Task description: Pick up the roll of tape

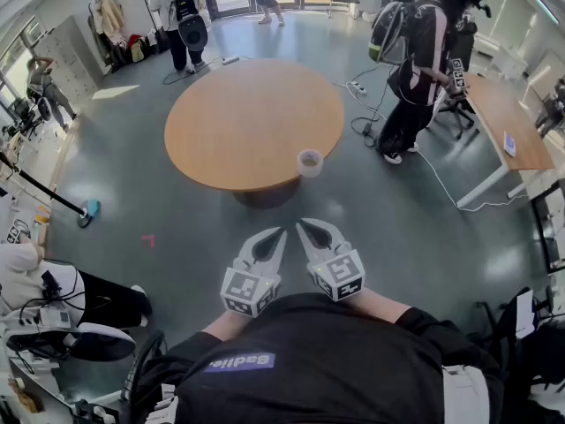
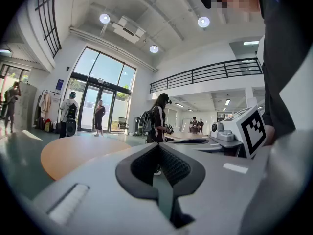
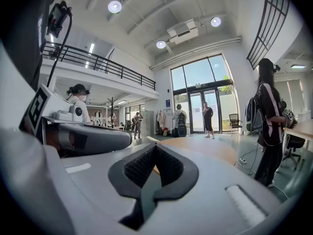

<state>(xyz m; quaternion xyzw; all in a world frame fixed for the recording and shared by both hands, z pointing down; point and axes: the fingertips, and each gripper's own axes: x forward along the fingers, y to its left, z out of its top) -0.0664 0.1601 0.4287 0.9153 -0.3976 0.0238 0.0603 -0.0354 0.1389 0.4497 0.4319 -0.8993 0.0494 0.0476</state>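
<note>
Tape roll (image 1: 310, 162) at near edge of round table (image 1: 221, 122), left gripper (image 1: 281, 231) and right gripper (image 1: 298, 224) both closed, empty, apart from it

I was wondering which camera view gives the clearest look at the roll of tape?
The head view: the roll of tape sits in full sight at the near edge of the round table. The left and right gripper views each show part of that table, but no tape can be made out in either.

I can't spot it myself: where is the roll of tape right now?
In the head view, the roll of tape sits at the near right edge of the round wooden table, ahead of the right gripper.
</note>
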